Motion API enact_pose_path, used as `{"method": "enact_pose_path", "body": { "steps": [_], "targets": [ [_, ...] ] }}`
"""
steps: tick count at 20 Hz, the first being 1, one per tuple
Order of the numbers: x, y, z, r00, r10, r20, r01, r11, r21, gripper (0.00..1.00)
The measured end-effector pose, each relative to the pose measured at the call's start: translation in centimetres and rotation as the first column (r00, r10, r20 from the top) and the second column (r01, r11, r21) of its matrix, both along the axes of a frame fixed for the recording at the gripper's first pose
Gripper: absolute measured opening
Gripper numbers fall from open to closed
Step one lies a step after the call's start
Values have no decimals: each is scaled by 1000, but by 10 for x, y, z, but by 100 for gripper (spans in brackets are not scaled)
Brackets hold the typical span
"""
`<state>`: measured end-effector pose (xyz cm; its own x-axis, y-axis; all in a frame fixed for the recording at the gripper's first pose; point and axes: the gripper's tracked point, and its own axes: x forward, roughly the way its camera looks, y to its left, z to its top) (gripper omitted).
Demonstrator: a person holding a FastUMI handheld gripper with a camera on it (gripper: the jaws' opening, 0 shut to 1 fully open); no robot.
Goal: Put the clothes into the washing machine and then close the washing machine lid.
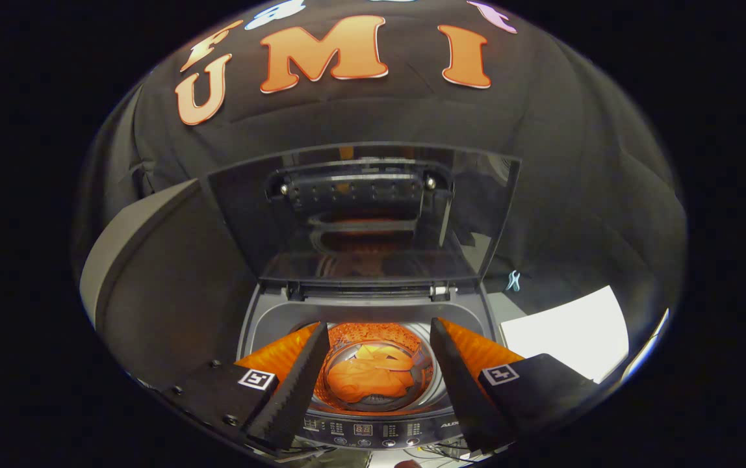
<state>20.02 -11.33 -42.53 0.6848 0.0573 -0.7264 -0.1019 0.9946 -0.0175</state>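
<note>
Hovering over washing machine (373,311), gripper (379,338) spread wide, fingers hold nothing. Orange clothes (373,377) lie inside drum, seen between fingers. Lid (363,214) stands upright at 12 o'clock. White sheet (568,331) at 3 o'clock.

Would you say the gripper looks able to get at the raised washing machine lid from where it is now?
Probably yes. The gripper is open and holds nothing, with the orange clothes already down in the drum. The lid stands upright beyond the fingers, and nothing lies between them and it.
</note>
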Motion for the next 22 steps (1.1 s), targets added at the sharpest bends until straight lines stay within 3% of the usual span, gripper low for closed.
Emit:
{"method": "enact_pose_path", "body": {
  "steps": [13,22],
  "targets": [
    [41,32,136,977,49,208,-48,999,-10,98],
    [120,54,156,967,75,244,-68,997,-37,98]
  ]
}}
